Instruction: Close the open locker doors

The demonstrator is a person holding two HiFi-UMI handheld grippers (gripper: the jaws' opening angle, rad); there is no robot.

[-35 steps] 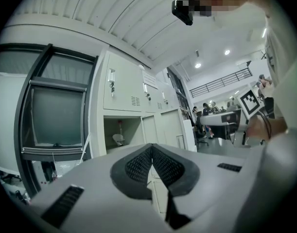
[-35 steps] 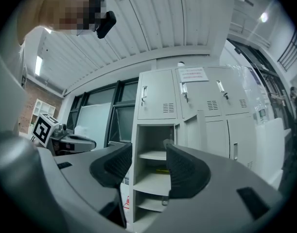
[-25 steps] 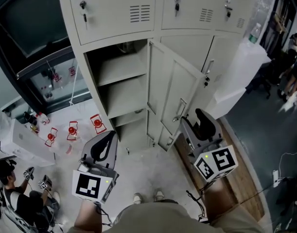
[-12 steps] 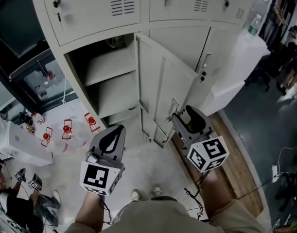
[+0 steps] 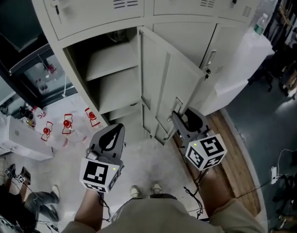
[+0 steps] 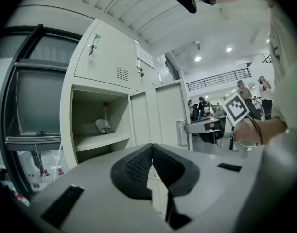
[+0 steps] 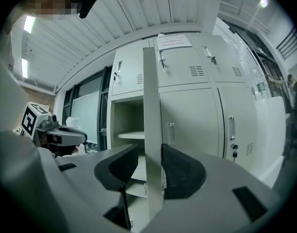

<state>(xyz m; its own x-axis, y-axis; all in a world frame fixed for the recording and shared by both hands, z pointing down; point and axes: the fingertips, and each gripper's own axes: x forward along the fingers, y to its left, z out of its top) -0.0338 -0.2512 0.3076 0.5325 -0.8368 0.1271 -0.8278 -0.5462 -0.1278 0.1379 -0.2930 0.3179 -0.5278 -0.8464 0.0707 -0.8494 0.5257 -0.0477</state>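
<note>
Right gripper [image 7: 150, 171] jaws just closing over open locker door [image 7: 152, 106] edge, not yet pinching; left gripper [image 6: 150, 152] jaws pressed together. Grip looks imminent.

Looks like a lab or workshop hall: grey metal lockers [image 5: 97, 6], a glass partition [image 6: 36, 103], cables [image 5: 193, 199] on the floor [image 5: 265, 125], people [image 6: 202, 106] standing beneath a railed gallery [image 6: 218, 77].
</note>
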